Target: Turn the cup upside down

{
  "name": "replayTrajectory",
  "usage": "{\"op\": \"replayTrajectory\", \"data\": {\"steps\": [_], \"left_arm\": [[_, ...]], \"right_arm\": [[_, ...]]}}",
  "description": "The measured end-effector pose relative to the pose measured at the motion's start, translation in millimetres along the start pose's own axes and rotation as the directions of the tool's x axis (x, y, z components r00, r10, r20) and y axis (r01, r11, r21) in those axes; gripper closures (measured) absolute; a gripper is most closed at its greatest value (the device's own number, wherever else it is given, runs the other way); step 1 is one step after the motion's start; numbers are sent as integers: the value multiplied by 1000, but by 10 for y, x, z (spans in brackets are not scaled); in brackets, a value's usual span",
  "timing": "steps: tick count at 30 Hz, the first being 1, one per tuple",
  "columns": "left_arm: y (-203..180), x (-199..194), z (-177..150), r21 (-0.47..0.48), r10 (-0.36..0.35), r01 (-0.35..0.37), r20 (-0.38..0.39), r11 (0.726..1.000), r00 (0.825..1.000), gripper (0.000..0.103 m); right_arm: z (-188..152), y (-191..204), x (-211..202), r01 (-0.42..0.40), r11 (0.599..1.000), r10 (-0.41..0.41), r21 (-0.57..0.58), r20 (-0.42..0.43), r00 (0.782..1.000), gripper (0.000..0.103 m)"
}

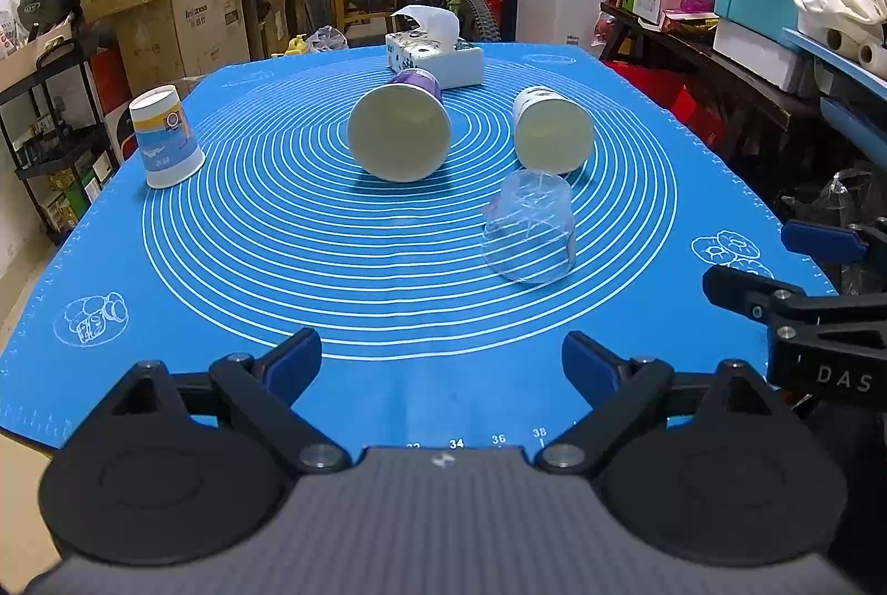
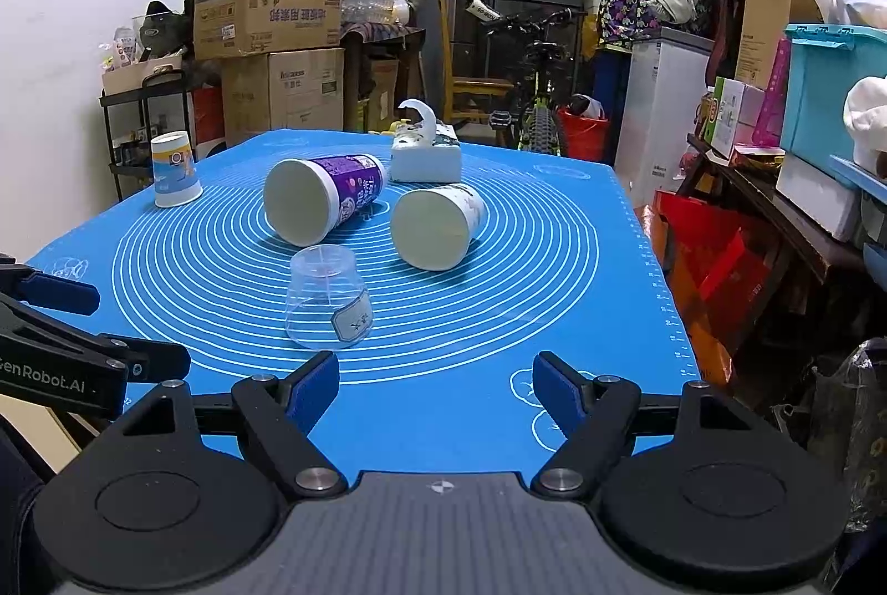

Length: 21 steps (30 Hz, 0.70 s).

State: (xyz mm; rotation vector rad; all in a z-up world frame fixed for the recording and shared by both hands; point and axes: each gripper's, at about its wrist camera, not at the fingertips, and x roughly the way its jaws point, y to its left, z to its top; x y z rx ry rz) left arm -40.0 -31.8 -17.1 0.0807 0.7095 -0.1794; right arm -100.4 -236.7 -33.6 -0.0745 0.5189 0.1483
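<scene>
Both grippers, left gripper [image 1: 442, 367] and right gripper [image 2: 436, 387], hover with fingers apart and empty. Nearest, the clear plastic cup [image 2: 327, 298] already stands inverted; purple paper cup [image 2: 324, 198] and white paper cup [image 2: 438, 226] lie sideways mid-mat [image 2: 554, 318] and may roll away when nudged.

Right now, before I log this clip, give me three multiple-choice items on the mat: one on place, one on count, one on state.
1. Where does the tissue box sit?
A. far end of the mat
B. near edge
C. off the mat

2. How many cups are on the mat?
A. two
B. four
C. six

3. How does the purple cup rest?
A. upright
B. upside down
C. on its side

Answers:
1 A: it lies beyond all the cups.
2 B: purple cup, white cup, clear cup, blue-and-white cup.
3 C: its mouth faces the cameras, its wall on the mat.

Both grippers, left and right, have their jaws apart, holding nothing.
</scene>
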Motion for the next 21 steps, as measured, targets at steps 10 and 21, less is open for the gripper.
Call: {"op": "replayTrajectory", "data": {"steps": [10, 21], "left_arm": [[5, 6, -8, -1, 1, -1, -2, 1000, 1000, 10], [3, 13, -19, 9, 0, 0, 2, 1000, 1000, 10]], "right_arm": [[0, -1, 1, 0, 1000, 0, 0, -1, 1000, 23], [-5, -11, 5, -1, 1000, 1, 5, -5, 1000, 23]]}}
